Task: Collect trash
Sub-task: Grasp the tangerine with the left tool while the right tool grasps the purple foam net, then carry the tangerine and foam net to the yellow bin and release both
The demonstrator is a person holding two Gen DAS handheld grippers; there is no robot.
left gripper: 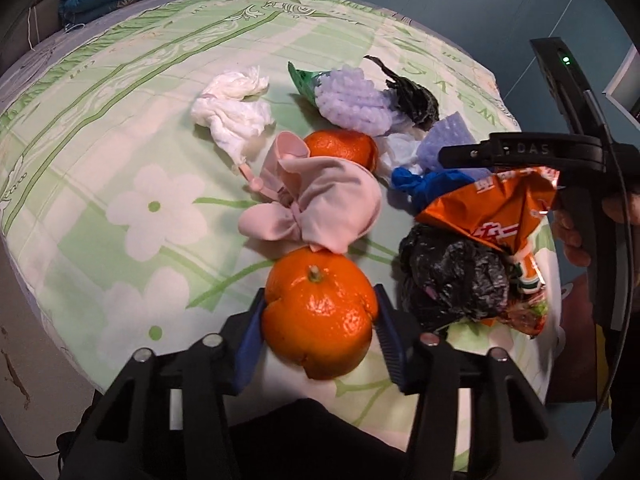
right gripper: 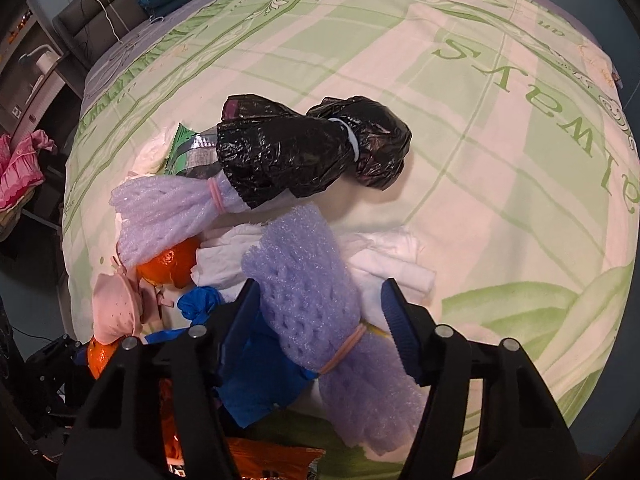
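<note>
Closing in on a pile of litter spread over a bed [left gripper: 100, 128] with a green flowered sheet, both hands carry their tools low over it.

From the left wrist, the left gripper [left gripper: 320, 320] straddles the near orange [left gripper: 318, 312], its blue pads touching or nearly touching the fruit's two sides, so the jaws stand about half open around it; whether they truly press I cannot tell. Just behind lies a pink cloth hat [left gripper: 320, 200], a second orange [left gripper: 340, 148], a white tissue wad [left gripper: 232, 108], a crumpled black bag [left gripper: 452, 280] and an orange snack wrapper [left gripper: 496, 208].

From the right wrist, the right gripper [right gripper: 324, 312] straddles a purple foam net [right gripper: 316, 288] bound with a rubber band; its left pad sits against the foam, while the right pad shows a gap, so the jaws stand part open and do not hold it yet. Beyond lies a tied black bag [right gripper: 304, 152], with white tissue [right gripper: 384, 264] under the foam.

The step in hand looks like the grasp itself. Next, each pair of jaws likely needs to firm up, gently on the soft foam, before lifting clear without dragging neighbours.
</note>
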